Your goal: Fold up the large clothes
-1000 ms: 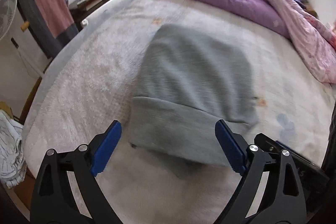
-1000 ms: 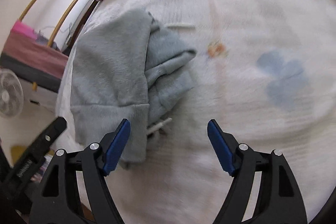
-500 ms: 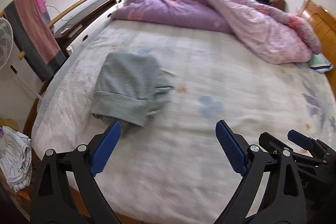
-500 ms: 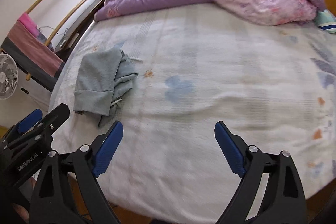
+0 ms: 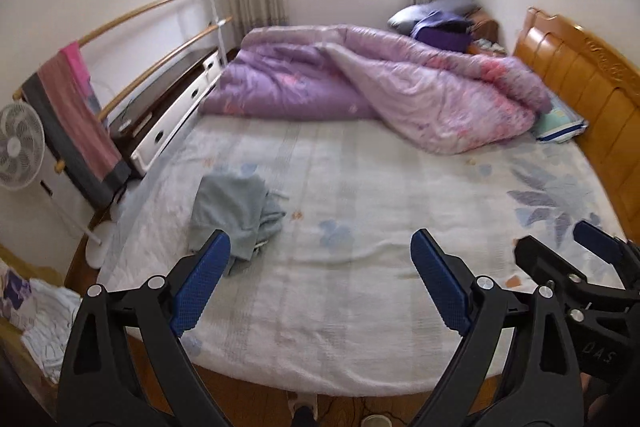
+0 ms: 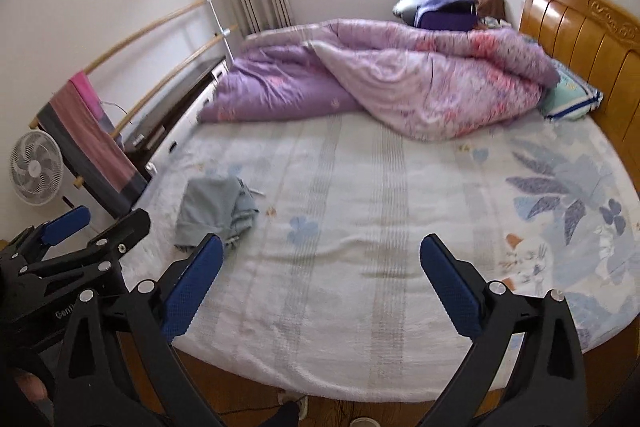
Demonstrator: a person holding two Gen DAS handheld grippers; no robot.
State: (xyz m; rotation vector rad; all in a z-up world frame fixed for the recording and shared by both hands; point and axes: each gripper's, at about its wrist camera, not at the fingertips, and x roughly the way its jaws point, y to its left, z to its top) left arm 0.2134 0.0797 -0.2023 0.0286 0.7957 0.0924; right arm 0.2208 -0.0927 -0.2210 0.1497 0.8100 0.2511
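Note:
A grey garment (image 5: pixel 232 213) lies folded into a small bundle on the left part of the bed (image 5: pixel 360 299); it also shows in the right wrist view (image 6: pixel 214 213). My left gripper (image 5: pixel 320 251) is open and empty, held back over the bed's near edge, well short of the garment. My right gripper (image 6: pixel 320 259) is open and empty at the same distance. The left gripper also shows at the left of the right wrist view (image 6: pixel 72 247), and the right gripper at the right of the left wrist view (image 5: pixel 568 259).
A purple quilt (image 5: pixel 360 83) is heaped across the far side of the bed. A wooden headboard (image 5: pixel 580 83) stands at the right. A rail with a hanging towel (image 5: pixel 76 115) and a fan (image 5: pixel 18 147) stand at the left. White clothes (image 5: pixel 44 315) lie at lower left.
Both grippers have pulled far back and up from the grey garment, which stays folded on the bed. The view has widened from a close look to the whole room.

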